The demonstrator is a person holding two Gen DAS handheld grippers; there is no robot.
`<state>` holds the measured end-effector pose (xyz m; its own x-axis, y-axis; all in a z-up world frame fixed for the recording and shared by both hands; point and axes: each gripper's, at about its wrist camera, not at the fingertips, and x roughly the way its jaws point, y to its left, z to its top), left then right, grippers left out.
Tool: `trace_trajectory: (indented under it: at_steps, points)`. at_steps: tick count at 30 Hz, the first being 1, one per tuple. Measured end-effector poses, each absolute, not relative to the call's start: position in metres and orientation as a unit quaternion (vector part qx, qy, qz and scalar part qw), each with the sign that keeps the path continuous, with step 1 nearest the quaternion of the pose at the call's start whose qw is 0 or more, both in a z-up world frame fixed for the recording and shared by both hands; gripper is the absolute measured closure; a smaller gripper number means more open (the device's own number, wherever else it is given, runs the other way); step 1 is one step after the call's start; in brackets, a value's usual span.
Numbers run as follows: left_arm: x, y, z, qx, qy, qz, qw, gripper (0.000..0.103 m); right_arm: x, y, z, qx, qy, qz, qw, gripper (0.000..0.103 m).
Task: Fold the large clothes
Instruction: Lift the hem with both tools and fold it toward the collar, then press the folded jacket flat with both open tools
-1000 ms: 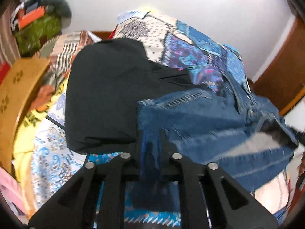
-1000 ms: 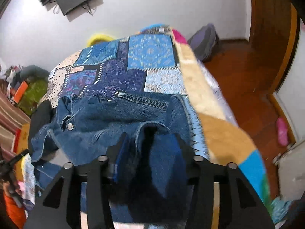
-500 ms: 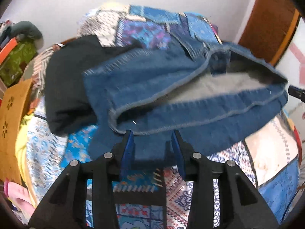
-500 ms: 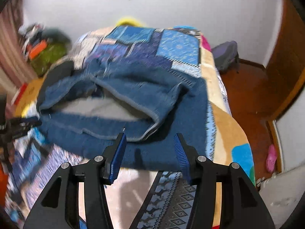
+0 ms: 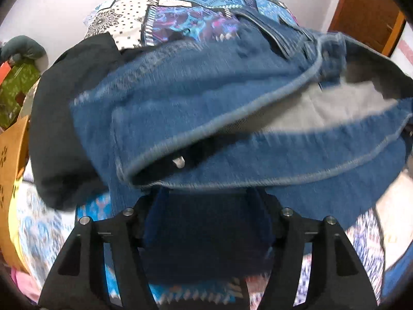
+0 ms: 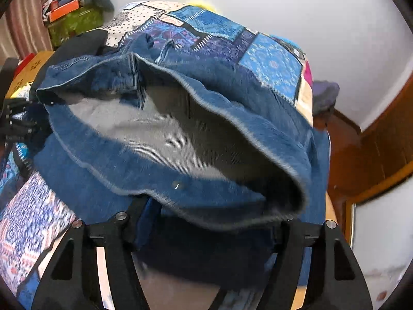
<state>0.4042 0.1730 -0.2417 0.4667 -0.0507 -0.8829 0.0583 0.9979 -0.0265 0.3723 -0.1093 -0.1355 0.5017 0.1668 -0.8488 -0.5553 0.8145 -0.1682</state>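
Presently: denim jacket (image 5: pixel 196 118) on bed (image 5: pixel 165 13), heavy, limp, thick-seamed; take by hem; left gripper (image 5: pixel 206 222) and right gripper (image 6: pixel 206 230) spread wide, holding nothing.

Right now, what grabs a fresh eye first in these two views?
The blue denim garment fills both views, heaped on the patchwork quilt with its pale grey lining gaping open. Both tools sit wide open at the near hem: the left tool and the right tool, the denim edge drooping over their tips. A black garment lies beside the denim on its left.
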Motion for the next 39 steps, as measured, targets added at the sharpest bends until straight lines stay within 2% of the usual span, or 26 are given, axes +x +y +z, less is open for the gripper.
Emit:
trace_trajectory:
  at_steps: [2,5,9,11,13,17,21,25,30,34,39]
  points:
    - [0.423,0.18,-0.235,-0.013,0.521,-0.024,0.853,0.047,0.391,-0.107,-0.128,-0.208,0.443,0.217,0.845,0.039]
    - [0.445,0.188,-0.223,-0.044,0.516,-0.028,0.855,0.047,0.415,-0.109,-0.114,-0.161,0.424,0.202,0.868,0.039]
    - [0.457,0.199,-0.203,-0.109,0.5,-0.035,0.859,0.047,0.454,-0.13,-0.099,-0.046,0.412,0.138,0.899,0.039]
    - [0.455,0.207,-0.186,-0.136,0.466,-0.028,0.874,0.047,0.461,-0.137,-0.099,-0.006,0.419,0.13,0.899,0.039]
    - [0.452,0.207,-0.165,-0.118,0.422,-0.011,0.899,0.047,0.455,-0.14,-0.1,0.014,0.424,0.139,0.895,0.039]
    - [0.458,0.208,-0.146,-0.062,0.394,0.05,0.915,0.045,0.429,-0.128,-0.098,-0.019,0.411,0.157,0.898,0.039]
    - [0.454,0.211,-0.15,-0.088,0.403,0.043,0.91,0.045,0.411,-0.118,-0.095,-0.049,0.403,0.189,0.894,0.037]
    - [0.436,0.197,-0.157,-0.094,0.412,0.004,0.906,0.044,0.397,-0.102,-0.104,-0.071,0.427,0.233,0.871,0.037]
    - [0.428,0.166,-0.179,-0.046,0.449,-0.038,0.891,0.044,0.396,-0.082,-0.127,-0.12,0.457,0.243,0.847,0.037]
    - [0.447,0.152,-0.204,-0.008,0.491,-0.047,0.87,0.044,0.404,-0.08,-0.15,-0.132,0.494,0.225,0.83,0.037]
    - [0.482,0.174,-0.205,-0.024,0.476,0.004,0.879,0.044,0.396,-0.084,-0.15,-0.153,0.482,0.229,0.832,0.036]
